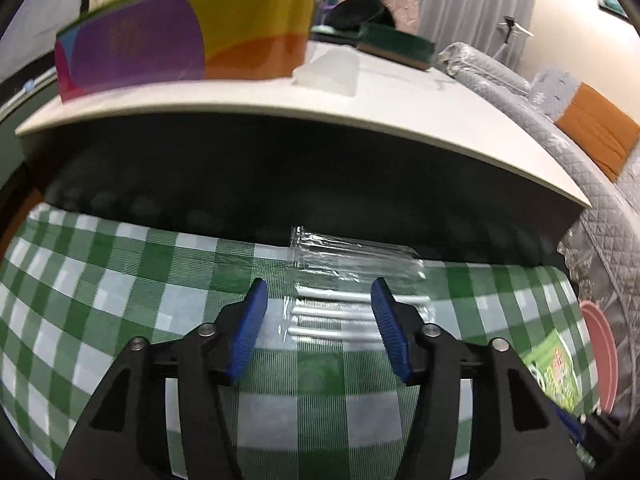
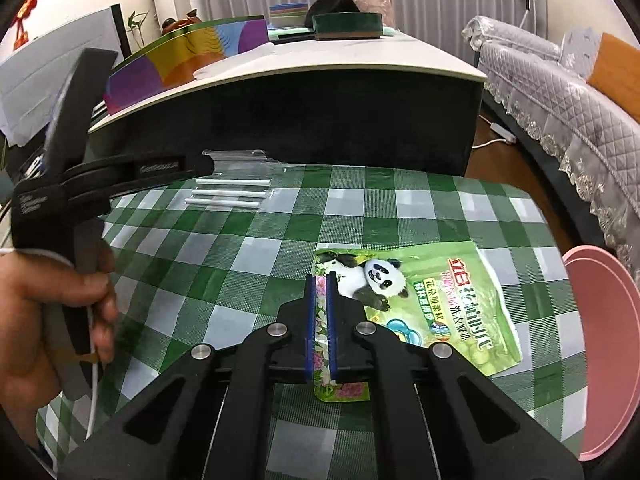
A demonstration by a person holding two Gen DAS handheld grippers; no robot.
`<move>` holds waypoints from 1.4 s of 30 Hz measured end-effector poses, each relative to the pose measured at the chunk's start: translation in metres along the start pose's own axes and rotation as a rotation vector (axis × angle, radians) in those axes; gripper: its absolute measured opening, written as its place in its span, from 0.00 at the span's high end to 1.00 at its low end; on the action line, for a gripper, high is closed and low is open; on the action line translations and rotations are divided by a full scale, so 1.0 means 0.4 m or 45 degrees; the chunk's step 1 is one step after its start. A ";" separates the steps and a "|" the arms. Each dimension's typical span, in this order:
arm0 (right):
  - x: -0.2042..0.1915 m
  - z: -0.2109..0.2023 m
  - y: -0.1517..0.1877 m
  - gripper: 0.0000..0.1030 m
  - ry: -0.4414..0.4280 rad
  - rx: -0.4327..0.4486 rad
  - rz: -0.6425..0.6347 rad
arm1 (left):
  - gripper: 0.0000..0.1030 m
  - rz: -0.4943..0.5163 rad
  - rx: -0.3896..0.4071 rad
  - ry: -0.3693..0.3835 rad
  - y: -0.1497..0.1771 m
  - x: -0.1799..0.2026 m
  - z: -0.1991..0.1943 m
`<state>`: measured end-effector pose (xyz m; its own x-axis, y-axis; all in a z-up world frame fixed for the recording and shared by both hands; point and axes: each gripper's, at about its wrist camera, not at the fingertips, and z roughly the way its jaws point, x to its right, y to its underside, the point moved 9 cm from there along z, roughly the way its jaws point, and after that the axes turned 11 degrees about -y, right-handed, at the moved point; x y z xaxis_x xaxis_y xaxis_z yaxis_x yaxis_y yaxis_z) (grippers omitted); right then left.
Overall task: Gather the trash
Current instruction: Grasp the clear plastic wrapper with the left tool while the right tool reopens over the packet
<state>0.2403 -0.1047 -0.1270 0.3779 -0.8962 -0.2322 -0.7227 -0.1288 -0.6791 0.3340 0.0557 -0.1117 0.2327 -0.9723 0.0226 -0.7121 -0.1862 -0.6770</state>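
Observation:
A clear plastic packet of white sticks (image 1: 340,314) lies at the far edge of the green checked tablecloth (image 1: 120,280). My left gripper (image 1: 319,286) hovers over it, its blue jaws open on either side of the packet and not touching it. In the right wrist view the same packet (image 2: 232,196) lies at the far left, with the left gripper (image 2: 206,166) above it, held by a hand (image 2: 48,320). A green pouch with a panda print (image 2: 432,300) lies flat on the cloth. My right gripper (image 2: 321,278) is shut on the pouch's near left edge.
A pink basin (image 2: 600,340) stands off the table's right edge, just past the pouch. Behind the table is a dark cabinet with a white top (image 2: 360,68) carrying a colourful box (image 1: 180,36) and a green roll (image 2: 348,26). A grey quilted sofa (image 2: 560,92) runs along the right.

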 end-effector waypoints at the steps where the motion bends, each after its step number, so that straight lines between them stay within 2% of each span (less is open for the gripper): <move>1: 0.003 0.002 0.000 0.95 -0.008 -0.002 0.010 | 0.42 -0.012 -0.008 -0.001 -0.005 0.001 0.009; 2: 0.005 0.004 -0.002 0.95 -0.020 -0.002 0.023 | 0.35 -0.023 -0.015 -0.005 -0.012 0.002 0.021; 6: 0.003 0.011 0.004 1.00 -0.043 -0.017 0.041 | 0.23 0.007 -0.069 0.014 -0.030 0.032 0.064; 8: 0.002 0.014 0.005 1.00 -0.053 -0.023 0.046 | 0.16 0.036 -0.080 -0.013 -0.037 0.047 0.083; 15: 0.007 0.023 0.004 1.00 -0.070 -0.036 0.068 | 0.16 0.080 -0.110 -0.005 -0.031 0.082 0.110; 16: 0.007 0.024 0.003 1.00 -0.070 -0.036 0.067 | 0.18 0.083 -0.114 -0.002 -0.031 0.083 0.112; 18: 0.009 0.024 0.000 1.00 -0.068 -0.035 0.065 | 0.32 0.074 -0.101 0.002 -0.031 0.080 0.105; 22: 0.009 0.025 -0.007 1.00 -0.063 -0.027 0.065 | 0.75 0.064 -0.113 0.042 -0.026 0.070 0.093; 25: 0.005 0.019 -0.014 1.00 -0.067 -0.018 0.073 | 0.97 0.060 -0.113 0.063 -0.013 0.049 0.067; 34: -0.014 -0.051 -0.025 1.00 -0.080 0.028 0.080 | 0.99 0.066 -0.050 0.123 -0.018 0.027 -0.060; 42: -0.045 -0.160 -0.055 1.00 -0.081 0.095 0.028 | 0.99 0.074 0.007 0.136 -0.037 -0.002 -0.174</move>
<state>0.2123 -0.1129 -0.0632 0.4004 -0.8693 -0.2898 -0.6867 -0.0753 -0.7231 0.2983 0.0496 -0.0506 0.1191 -0.9910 0.0616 -0.7187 -0.1288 -0.6832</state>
